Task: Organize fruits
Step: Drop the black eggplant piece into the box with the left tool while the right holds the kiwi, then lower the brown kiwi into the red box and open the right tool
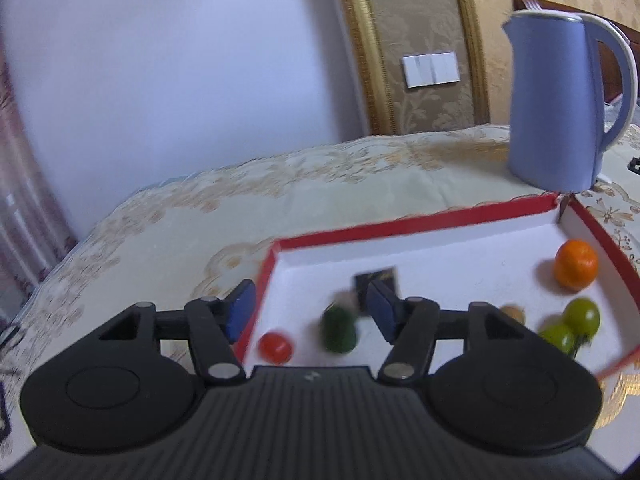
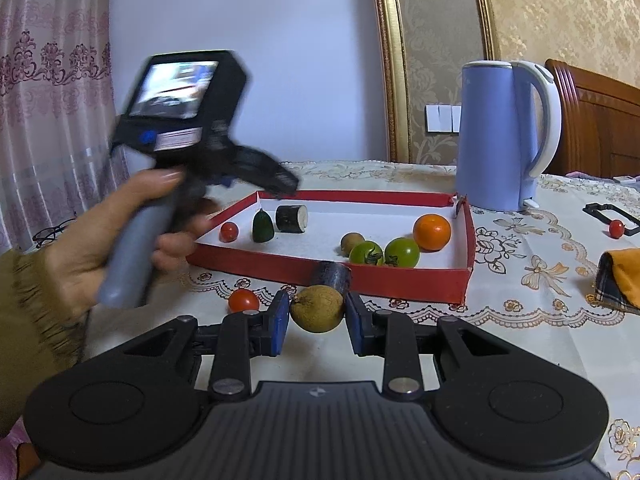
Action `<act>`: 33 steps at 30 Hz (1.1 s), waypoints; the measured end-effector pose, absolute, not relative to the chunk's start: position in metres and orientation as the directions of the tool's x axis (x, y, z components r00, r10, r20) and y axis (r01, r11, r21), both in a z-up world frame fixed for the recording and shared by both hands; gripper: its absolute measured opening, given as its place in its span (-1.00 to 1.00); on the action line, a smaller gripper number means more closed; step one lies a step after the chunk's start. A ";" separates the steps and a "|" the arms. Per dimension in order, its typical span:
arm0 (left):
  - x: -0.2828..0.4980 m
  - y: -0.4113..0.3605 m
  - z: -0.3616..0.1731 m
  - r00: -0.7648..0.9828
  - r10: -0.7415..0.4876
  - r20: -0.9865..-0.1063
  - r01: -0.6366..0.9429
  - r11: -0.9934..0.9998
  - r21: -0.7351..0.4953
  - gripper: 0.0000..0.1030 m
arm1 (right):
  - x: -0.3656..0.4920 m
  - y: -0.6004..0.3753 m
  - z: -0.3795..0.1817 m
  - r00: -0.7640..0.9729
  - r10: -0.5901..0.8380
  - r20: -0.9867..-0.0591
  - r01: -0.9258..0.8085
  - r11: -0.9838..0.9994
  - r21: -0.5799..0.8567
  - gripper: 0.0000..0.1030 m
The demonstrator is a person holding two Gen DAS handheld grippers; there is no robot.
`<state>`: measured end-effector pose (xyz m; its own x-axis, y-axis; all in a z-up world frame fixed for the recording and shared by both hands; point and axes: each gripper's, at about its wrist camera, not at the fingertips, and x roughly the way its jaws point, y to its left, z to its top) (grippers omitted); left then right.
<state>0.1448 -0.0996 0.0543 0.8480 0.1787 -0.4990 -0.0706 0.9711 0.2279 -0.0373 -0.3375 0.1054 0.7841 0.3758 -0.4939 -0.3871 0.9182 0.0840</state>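
A red tray with a white floor (image 2: 464, 280) (image 1: 276, 256) holds a red tomato (image 2: 229, 231) (image 1: 275, 347), a dark green avocado-shaped fruit (image 2: 263, 227) (image 1: 339, 329), a black roll (image 2: 291, 218), a small brown fruit (image 2: 352, 242), two green tomatoes (image 2: 401, 251) (image 1: 582, 317) and an orange (image 2: 431, 232) (image 1: 576, 265). My right gripper (image 2: 317, 322) has its pads on both sides of a brown kiwi (image 2: 317, 308) on the tablecloth. My left gripper (image 1: 311, 306) is open and empty above the tray's left end; it shows blurred in the right wrist view (image 2: 286, 184).
A blue kettle (image 2: 500, 136) (image 1: 560, 108) stands behind the tray. A dark cylinder (image 2: 332, 276) lies against the tray's front wall. Loose red tomatoes (image 2: 243, 301) (image 2: 616, 228), a black frame (image 2: 610, 212) and an orange cloth (image 2: 620, 276) lie on the tablecloth. Glasses (image 2: 52, 232) lie far left.
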 end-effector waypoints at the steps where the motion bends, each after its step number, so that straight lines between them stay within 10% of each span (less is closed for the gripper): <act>1: 0.139 -0.094 0.054 0.842 0.182 -0.508 -0.077 0.972 0.221 0.17 | -0.037 -0.337 0.105 0.785 0.376 -0.493 -0.388 0.918 0.084 -0.42; 13: 0.065 -0.038 0.024 0.839 0.195 -0.508 -0.149 0.980 0.130 0.80 | -0.022 -0.328 0.118 0.811 0.356 -0.464 -0.376 0.925 0.052 -0.42; 33: 0.066 -0.021 0.004 0.820 0.197 -0.537 -0.158 0.980 0.118 0.89 | 0.074 -0.314 0.120 0.827 0.276 -0.490 -0.308 0.951 0.017 -0.42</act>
